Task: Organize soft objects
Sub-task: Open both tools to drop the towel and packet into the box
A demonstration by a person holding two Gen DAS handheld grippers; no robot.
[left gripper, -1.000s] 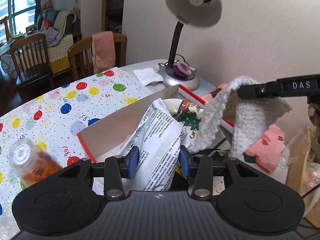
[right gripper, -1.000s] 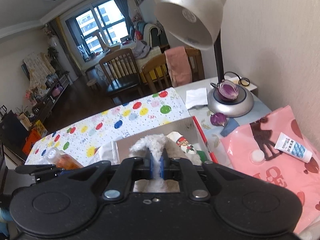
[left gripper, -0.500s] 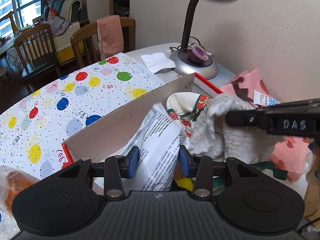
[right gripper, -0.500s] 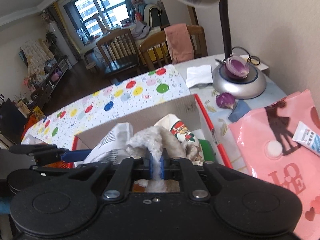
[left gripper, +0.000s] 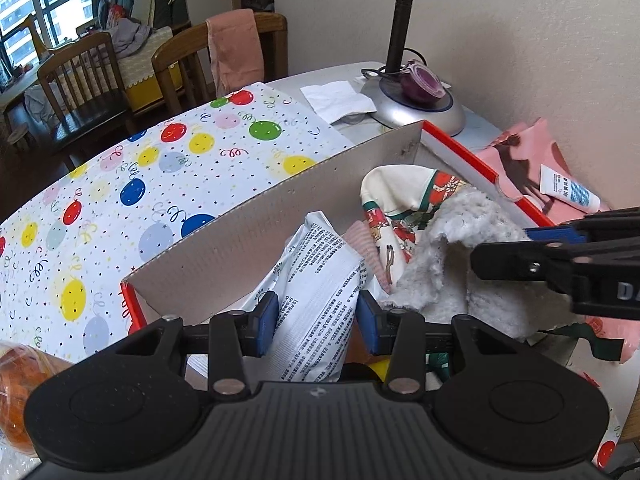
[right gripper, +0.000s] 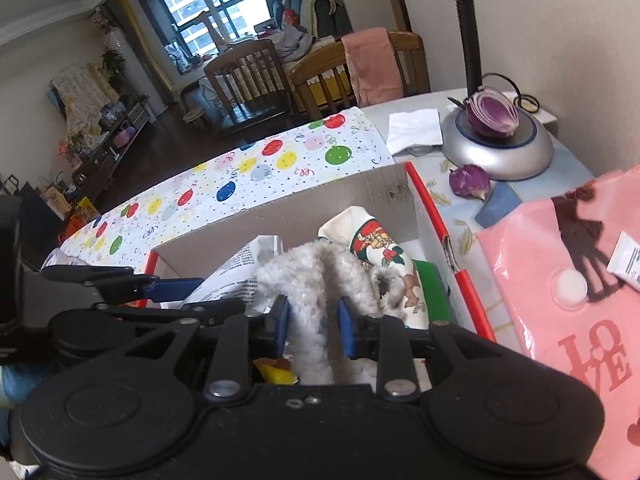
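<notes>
An open cardboard box [left gripper: 280, 240] with red outer sides holds a Christmas-print cloth [left gripper: 400, 196] and a grey fluffy cloth [left gripper: 452, 240]. My left gripper [left gripper: 317, 322] is shut on a white printed soft packet [left gripper: 320, 280], whose upper end leans inside the box. In the right wrist view, my right gripper [right gripper: 313, 326] hangs over the box [right gripper: 300, 200] with its jaws opening. The grey fluffy cloth [right gripper: 316, 272] lies loose between its pads, resting on the box contents. The right gripper [left gripper: 504, 250] also reaches in from the right of the left wrist view.
A lamp base [left gripper: 420, 108] with a halved red onion [right gripper: 492, 116] stands behind the box. A pink bag [right gripper: 560, 280] with a white tube [left gripper: 568, 192] lies to the right. A balloon-print cover [left gripper: 160, 160], a tissue [left gripper: 340, 98] and an orange-filled bottle [left gripper: 20, 380] lie left.
Both grippers came down to the box. The grey cloth, held up a second ago, now rests inside, and the right jaws have parted. The left still holds the packet.
</notes>
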